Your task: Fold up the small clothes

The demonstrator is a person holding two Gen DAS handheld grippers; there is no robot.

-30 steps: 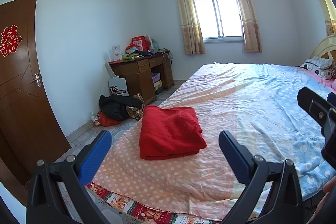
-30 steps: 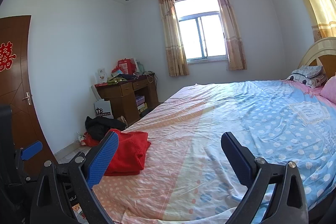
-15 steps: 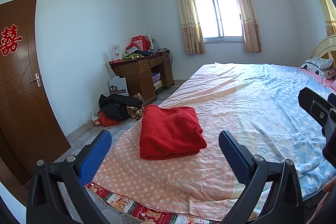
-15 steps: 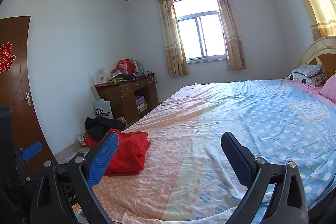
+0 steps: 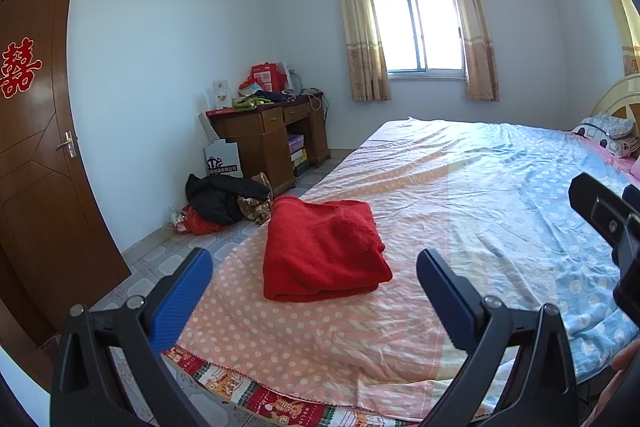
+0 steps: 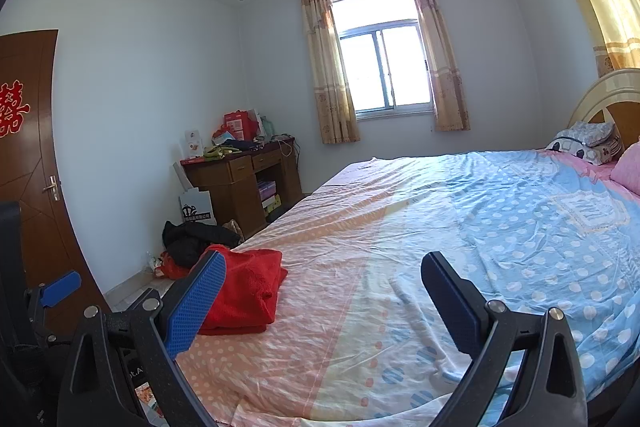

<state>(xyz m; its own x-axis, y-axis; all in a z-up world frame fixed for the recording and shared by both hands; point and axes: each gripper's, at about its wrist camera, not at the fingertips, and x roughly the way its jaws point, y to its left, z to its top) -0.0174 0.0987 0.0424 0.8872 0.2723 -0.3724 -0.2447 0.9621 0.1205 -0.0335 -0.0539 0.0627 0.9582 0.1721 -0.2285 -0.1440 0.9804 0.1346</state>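
Polka-dot cotton, peach running into blue, covers the bed [image 5: 460, 195], and near its foot corner the red garment [image 5: 324, 247] lies folded into a squarish stack. That fold looks finished to me; no other loose clothes show on the bed, so little seems left. Left gripper [image 5: 316, 291] hangs above the bed edge, fingers wide, empty. Right gripper [image 6: 324, 299], likewise spread, holds nothing.
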